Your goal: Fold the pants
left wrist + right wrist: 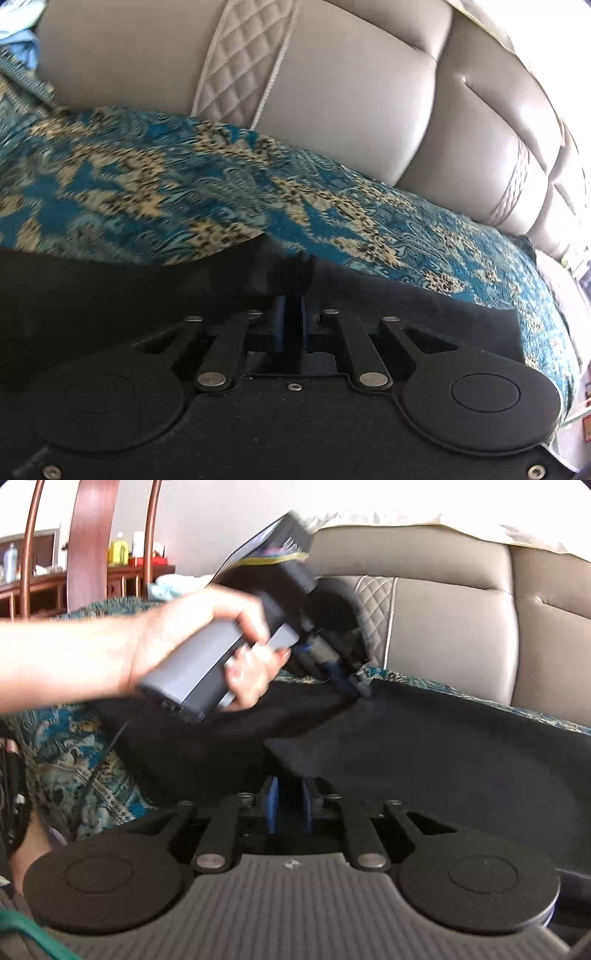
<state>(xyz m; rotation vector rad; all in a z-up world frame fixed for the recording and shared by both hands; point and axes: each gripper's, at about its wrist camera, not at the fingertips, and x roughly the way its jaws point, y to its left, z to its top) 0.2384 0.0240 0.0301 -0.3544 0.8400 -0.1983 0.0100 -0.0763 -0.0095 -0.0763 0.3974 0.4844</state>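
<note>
The black pants (pixel 424 760) lie spread on a blue and gold patterned cover (pixel 184 192) over a sofa seat. In the left wrist view my left gripper (pixel 291 284) is shut on an edge of the pants (pixel 110 295), its blue pads pressed together on the cloth. In the right wrist view my right gripper (pixel 288 786) is shut on a near fold of the pants. The same view shows the left gripper (pixel 354 686), held by a hand, pinching the far edge of the pants near the sofa back.
The grey leather sofa back (pixel 332 92) with a quilted panel rises just behind the cover. A wooden cabinet with bottles (pixel 118 554) stands far left. A cable (pixel 107 753) hangs from the left gripper's handle over the cover.
</note>
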